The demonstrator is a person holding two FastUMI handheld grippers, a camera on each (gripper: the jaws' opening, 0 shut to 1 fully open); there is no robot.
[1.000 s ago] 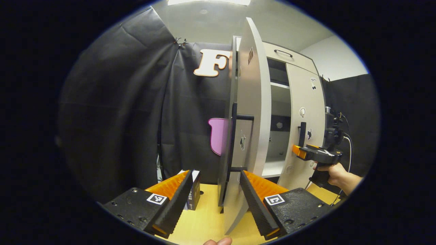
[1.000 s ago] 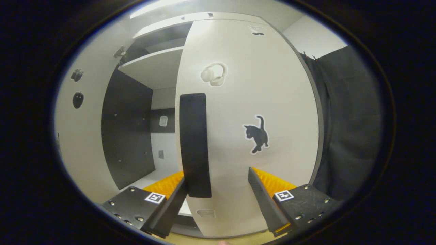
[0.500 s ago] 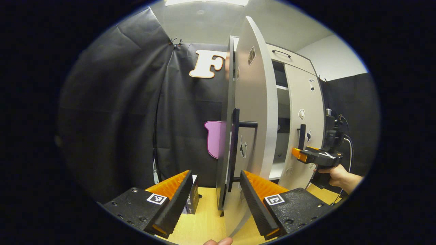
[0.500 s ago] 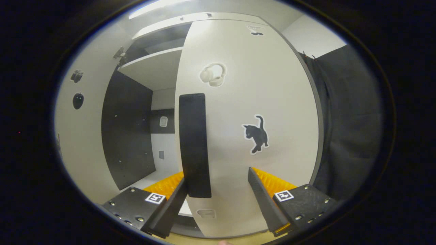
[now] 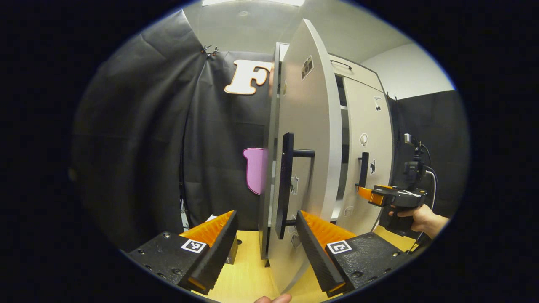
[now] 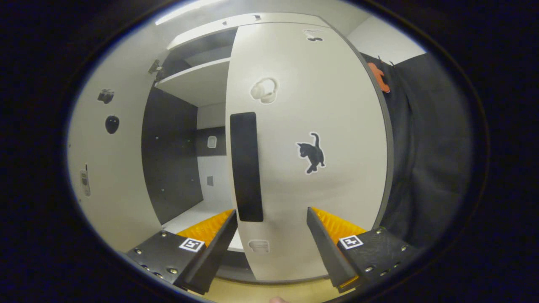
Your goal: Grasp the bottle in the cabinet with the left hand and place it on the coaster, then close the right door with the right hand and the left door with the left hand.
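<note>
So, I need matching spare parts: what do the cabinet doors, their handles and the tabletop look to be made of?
Left door and right door: likely laminated or painted board, given the flat, light grey, matte faces with a soft sheen. Handles: black matte bars, metal or plastic, cannot tell which. Tabletop: pale yellow wood-look surface, probably laminate or veneer; the grain is too faint to tell.
</note>
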